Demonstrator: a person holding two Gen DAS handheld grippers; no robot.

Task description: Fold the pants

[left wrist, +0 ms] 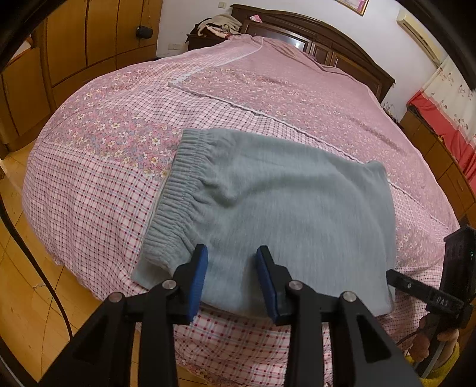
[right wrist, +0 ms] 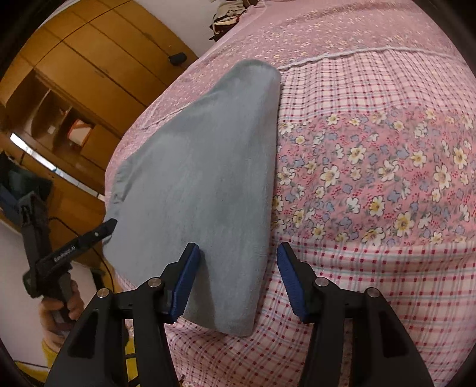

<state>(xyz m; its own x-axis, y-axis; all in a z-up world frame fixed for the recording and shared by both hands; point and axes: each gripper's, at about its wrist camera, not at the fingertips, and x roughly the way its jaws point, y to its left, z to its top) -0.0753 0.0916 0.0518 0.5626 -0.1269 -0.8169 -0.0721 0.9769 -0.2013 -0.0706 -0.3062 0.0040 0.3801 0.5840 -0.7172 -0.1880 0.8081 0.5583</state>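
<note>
Grey-blue pants [left wrist: 282,208] lie folded flat on the pink patterned bed [left wrist: 104,193], their elastic waistband [left wrist: 178,190] on the left. My left gripper [left wrist: 233,262] is open above the pants' near edge, close to the waistband. The fabric lies under the gap and the pads do not press on it. In the right wrist view the pants [right wrist: 208,163] stretch away from me. My right gripper [right wrist: 238,262] is open over their near folded end, with the left pad above cloth and the right pad above the bare sheet [right wrist: 386,282]. Each view shows the other gripper [left wrist: 416,288] [right wrist: 74,247] at its edge.
A pink floral cover [left wrist: 297,89] lies across the far half of the bed. Behind it are a dark headboard [left wrist: 312,32] and a clothes pile [left wrist: 217,25]. Wooden wardrobes [left wrist: 74,44] line the left wall, beside wooden floor [left wrist: 29,268]. A hand [right wrist: 59,306] holds the left gripper's handle.
</note>
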